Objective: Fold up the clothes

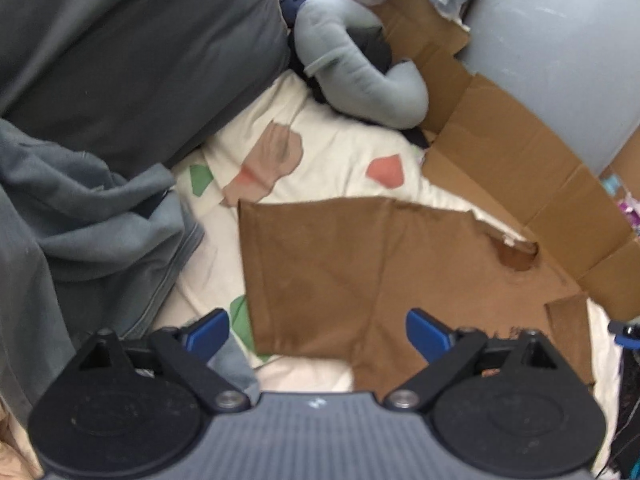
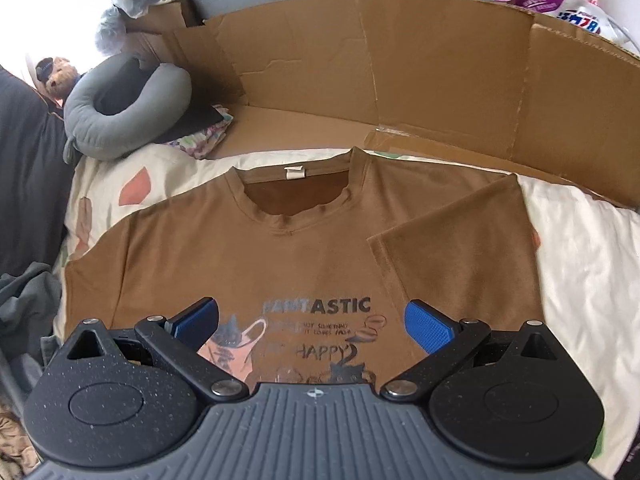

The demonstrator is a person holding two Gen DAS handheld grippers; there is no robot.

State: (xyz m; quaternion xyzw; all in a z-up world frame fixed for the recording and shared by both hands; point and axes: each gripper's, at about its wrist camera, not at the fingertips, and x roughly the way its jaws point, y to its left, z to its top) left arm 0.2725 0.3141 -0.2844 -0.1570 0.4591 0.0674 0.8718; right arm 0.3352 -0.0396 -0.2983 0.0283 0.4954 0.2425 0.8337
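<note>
While a cream bedsheet printed with coral, green and tan patches (image 2: 580,248) covers the soft, slightly rumpled bed surface, a flattened brown corrugated cardboard sheet (image 2: 440,72) with creased fold lines and torn edges stands along the far side, partly lying on the bed and partly leaning up. At the left, a large dark grey pillow of smooth woven cloth (image 1: 132,52) bulges beside a heap of crumpled grey fabric (image 1: 100,216) with deep soft folds.

The task's garment, a brown cotton T-shirt with a ribbed round neck (image 2: 248,256), lies flat on the sheet with its front up, collar toward the cardboard. A small white label (image 2: 294,173) shows inside the neck, and a faded chest print carries the words "ASTIC" and "HAPPY" with cartoon figures. One sleeve, on the right of the right wrist view, is folded inward over the body in a neat angular flap; the other sleeve lies spread out flat.

A grey curved neck pillow of stretchy knit fabric (image 2: 120,120) sits near the corner, with a small brown plush bear (image 2: 60,76) just behind it.

The left gripper (image 1: 318,330) hangs above the spread sleeve and side of the shirt, its blue ridged pads set wide apart with nothing grasped. The right gripper (image 2: 312,322) hovers over the printed chest, its jaws likewise released and empty, black linkage arms splayed outward.
</note>
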